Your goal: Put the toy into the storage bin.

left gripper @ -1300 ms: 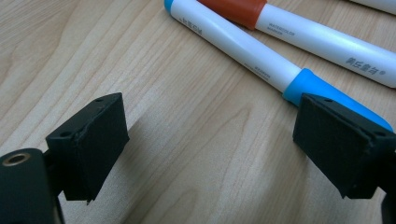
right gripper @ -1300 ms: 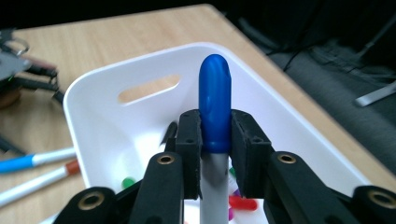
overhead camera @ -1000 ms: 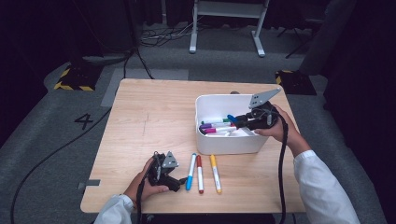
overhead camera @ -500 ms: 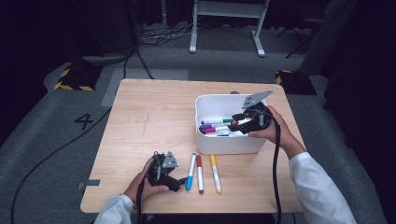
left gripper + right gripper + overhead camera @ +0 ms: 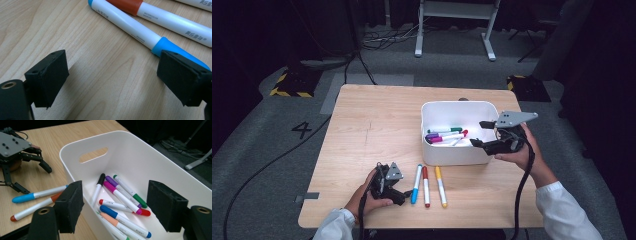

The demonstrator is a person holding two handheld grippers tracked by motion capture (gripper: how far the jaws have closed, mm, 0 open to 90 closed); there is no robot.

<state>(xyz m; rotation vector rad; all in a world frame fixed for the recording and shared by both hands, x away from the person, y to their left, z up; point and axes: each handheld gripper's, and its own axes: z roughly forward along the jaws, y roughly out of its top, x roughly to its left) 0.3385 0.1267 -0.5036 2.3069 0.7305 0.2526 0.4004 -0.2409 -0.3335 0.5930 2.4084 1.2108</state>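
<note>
White bin (image 5: 432,150), centre-right of the high view: several markers (image 5: 446,136) already inside. Right gripper (image 5: 482,133) over it, jaws just opened, empty. Three markers (image 5: 427,185) remain on table, lower centre; left gripper (image 5: 404,196) beside them, spread, holding nothing.

Dim dark room, grey carpet floor (image 5: 272,165), light wooden bench (image 5: 377,115), white metal frame legs (image 5: 452,30) behind, black cables (image 5: 377,40), yellow-black hazard tape (image 5: 289,92), numeral 4 (image 5: 303,129) marked on floor
</note>
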